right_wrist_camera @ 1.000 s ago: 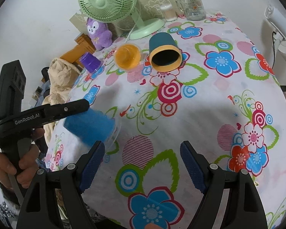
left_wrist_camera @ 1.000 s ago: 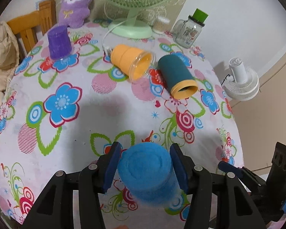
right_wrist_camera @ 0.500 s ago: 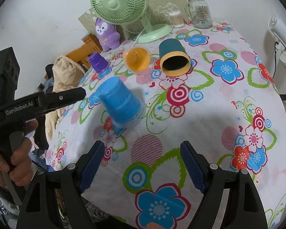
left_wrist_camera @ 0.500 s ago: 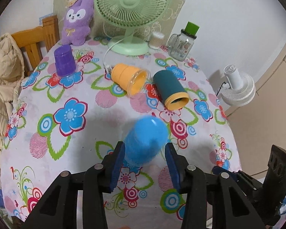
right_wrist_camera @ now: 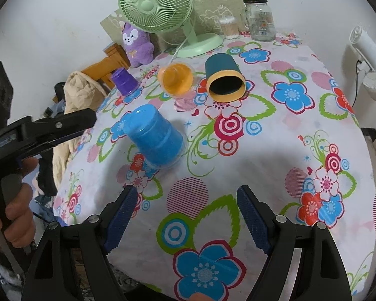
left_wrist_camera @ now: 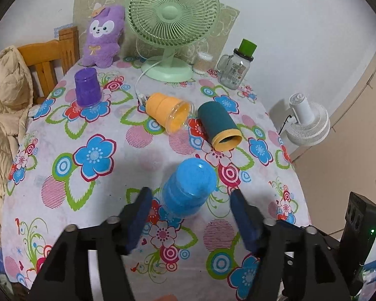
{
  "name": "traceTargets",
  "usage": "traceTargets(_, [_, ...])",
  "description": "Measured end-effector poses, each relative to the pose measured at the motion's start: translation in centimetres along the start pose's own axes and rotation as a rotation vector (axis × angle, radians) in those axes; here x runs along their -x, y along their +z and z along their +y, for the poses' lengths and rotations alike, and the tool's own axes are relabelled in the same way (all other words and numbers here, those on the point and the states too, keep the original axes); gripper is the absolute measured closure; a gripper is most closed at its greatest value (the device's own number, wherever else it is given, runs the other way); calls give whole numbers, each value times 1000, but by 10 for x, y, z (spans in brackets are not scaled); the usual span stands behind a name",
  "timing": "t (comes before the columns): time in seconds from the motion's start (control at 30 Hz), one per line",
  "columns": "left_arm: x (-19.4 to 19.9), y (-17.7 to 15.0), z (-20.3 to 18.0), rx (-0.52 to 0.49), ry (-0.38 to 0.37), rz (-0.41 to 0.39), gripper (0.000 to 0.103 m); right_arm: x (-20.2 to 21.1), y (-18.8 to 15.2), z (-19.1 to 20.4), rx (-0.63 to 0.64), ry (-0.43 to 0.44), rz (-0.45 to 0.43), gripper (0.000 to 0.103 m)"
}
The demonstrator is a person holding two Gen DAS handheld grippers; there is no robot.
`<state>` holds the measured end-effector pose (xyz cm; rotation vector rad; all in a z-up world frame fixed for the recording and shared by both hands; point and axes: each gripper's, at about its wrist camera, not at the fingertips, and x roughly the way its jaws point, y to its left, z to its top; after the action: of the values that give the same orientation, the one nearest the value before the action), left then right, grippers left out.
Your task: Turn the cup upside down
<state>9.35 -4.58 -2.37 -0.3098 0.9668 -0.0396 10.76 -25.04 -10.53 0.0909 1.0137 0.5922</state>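
On the near half of the flowered worktop (left_wrist_camera: 62, 195) the blue cup (left_wrist_camera: 189, 186) stands mouth-down, base up, on the cloth, and it looks a touch tilted in both views, though the fisheye may be exaggerating that. The left gripper (left_wrist_camera: 191, 215) has its jaws spread wide, one on either side of the cup and clear of its wall, so nothing is pinched; in the right wrist view the cup (right_wrist_camera: 154, 139) sits apart from that gripper's finger, which reaches in from the left. The right gripper (right_wrist_camera: 185, 215) hovers nearer the worktop edge, jaws also spread and holding nothing. Judging by how things lie, the flip of this cup is essentially done and the step in hand is a clean release. To do it well, the left gripper should draw straight back along its own fingers, level, with the jaws held wide, so neither pad brushes the rim and tips the light cup. Further back, the orange cup (left_wrist_camera: 166, 111) and the teal cup (left_wrist_camera: 219, 125) lie on their sides just beside each other, while the purple cup (left_wrist_camera: 87, 86) is already inverted. If those two are next, approaching each from its open end, well clear of the green fan (left_wrist_camera: 171, 30), would probably suit best.
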Motion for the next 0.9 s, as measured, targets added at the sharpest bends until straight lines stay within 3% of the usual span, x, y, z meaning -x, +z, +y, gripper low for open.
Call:
traceTargets(0.13, [4, -3, 1, -7, 8, -26, 19, 0, 3, 4, 12, -23, -16, 8])
traceTargets(0.4, [17, -11, 11, -8, 48, -92, 9, 7, 15, 19, 60, -89, -77, 5])
traceTargets(0.6, [29, -13, 19, -1, 59, -141, 8, 14, 23, 33, 112, -148, -147, 5])
traceTargets(0.9, [46, -16, 29, 4, 75, -216, 6, 24, 34, 52, 143, -163, -216, 5])
